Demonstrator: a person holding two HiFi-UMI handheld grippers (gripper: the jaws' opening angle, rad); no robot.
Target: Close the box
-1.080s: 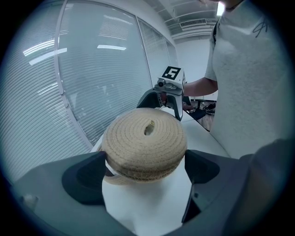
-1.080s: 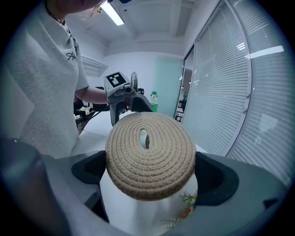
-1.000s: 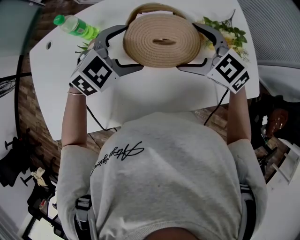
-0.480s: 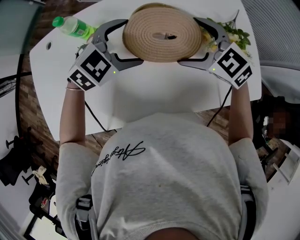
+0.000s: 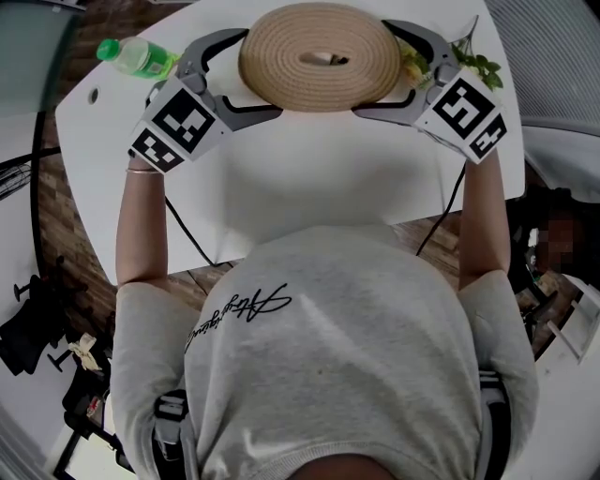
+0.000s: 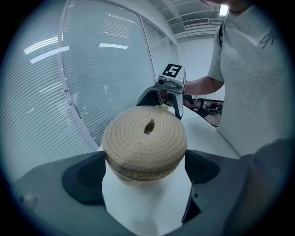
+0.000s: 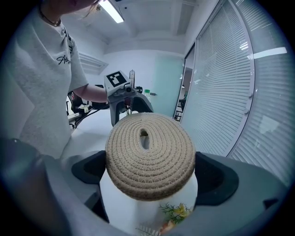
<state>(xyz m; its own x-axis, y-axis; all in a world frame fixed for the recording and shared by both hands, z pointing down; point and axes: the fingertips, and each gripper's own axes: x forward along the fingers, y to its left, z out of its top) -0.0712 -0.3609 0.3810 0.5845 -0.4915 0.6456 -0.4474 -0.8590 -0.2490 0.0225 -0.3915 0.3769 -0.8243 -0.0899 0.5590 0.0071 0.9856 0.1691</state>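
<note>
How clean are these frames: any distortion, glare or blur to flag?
Left gripper view: heavy fisheye, dark corners, light streaks glaring on the blinds; woven lid sharp. Right gripper view: same fisheye, ceiling light blown out. Head view: evenly lit, sharp, milder distortion.

Both bare forearms, the left forearm [image 5: 141, 225] and the right forearm [image 5: 483, 225], stretch forward over the desk [image 5: 309, 178] towards its far edge. The left gripper [image 5: 246, 75] and the right gripper [image 5: 382, 70] face each other at the same height. Each has its curved jaws pressed against opposite sides of the round woven lid [image 5: 319, 56]. Their marker cubes point back at the person.
</note>
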